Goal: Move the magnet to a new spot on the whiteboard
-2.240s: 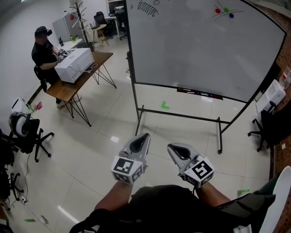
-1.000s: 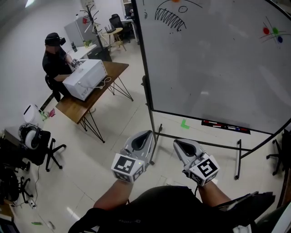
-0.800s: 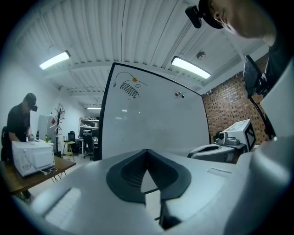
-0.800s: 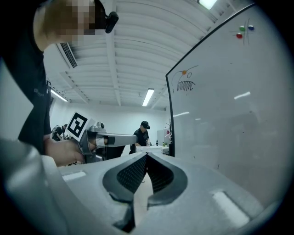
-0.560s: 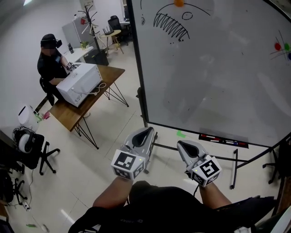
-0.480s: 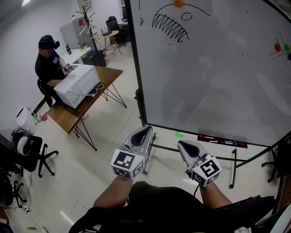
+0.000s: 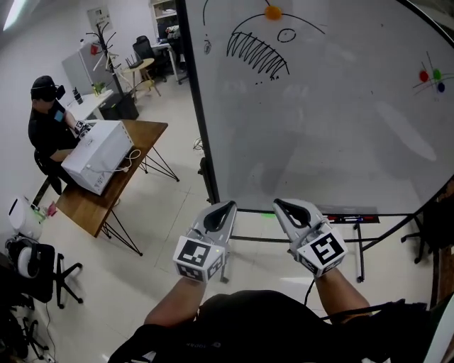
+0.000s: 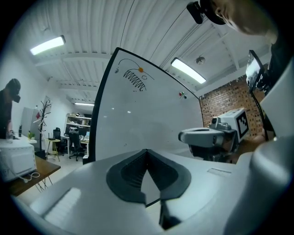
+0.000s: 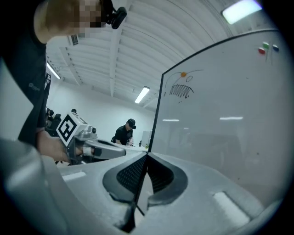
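Left tool (image 7: 227,205) and right tool (image 7: 279,204) are hanging closed and empty; the orange magnet (image 7: 273,12) at the whiteboard (image 7: 340,142) top edge is probably clinging light, hard and slick, needing a rim pinch.

Whiteboard (image 7: 319,142): orange magnet (image 7: 272,12) near top; red magnet (image 7: 423,76), green magnet (image 7: 436,73), blue magnet (image 7: 441,87) clustered upper right.

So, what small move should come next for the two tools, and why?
Probably raise the right tool toward the orange magnet and open it: it and the left tool are shut, empty and low before the whiteboard, well below the magnet.
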`<state>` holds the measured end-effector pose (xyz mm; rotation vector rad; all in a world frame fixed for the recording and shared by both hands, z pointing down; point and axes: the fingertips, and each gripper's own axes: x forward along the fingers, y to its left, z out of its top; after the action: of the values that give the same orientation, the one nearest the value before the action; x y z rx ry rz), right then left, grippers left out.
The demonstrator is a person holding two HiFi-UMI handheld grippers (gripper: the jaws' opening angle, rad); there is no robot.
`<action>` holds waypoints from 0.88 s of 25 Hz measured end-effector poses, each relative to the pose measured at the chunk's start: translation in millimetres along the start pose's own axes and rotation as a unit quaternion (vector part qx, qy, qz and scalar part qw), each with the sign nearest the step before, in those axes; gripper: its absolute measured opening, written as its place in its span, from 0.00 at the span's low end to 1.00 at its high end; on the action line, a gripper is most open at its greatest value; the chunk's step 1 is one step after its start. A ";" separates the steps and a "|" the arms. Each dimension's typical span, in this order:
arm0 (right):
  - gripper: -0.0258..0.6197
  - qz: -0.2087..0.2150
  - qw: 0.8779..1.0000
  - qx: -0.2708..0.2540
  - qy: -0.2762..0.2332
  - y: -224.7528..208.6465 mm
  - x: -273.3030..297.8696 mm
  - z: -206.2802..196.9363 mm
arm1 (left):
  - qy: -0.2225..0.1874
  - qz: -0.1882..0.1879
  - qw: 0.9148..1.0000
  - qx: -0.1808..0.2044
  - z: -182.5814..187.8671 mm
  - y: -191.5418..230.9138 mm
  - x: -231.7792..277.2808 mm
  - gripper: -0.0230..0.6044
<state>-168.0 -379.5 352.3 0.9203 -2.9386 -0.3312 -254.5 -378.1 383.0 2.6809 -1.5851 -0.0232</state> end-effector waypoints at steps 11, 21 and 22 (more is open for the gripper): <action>0.14 -0.107 0.985 -0.128 -0.044 -88.4 73.8 146.3 | 0.023 -0.054 0.998 0.003 -7.2 50.8 -3.0 0.06; 0.18 -0.233 0.940 -0.242 -0.061 -146.6 104.8 277.2 | 0.028 -0.083 0.996 -0.003 -13.2 77.5 -10.8 0.06; 0.20 -0.240 0.936 -0.248 -0.061 -149.1 107.6 287.2 | 0.028 -0.083 0.996 -0.005 -13.2 80.9 -11.2 0.06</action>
<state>-203.5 -505.6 37.4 1.5400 -2.4708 -1.1212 -330.4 -407.1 398.7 2.7732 -1.3393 0.0398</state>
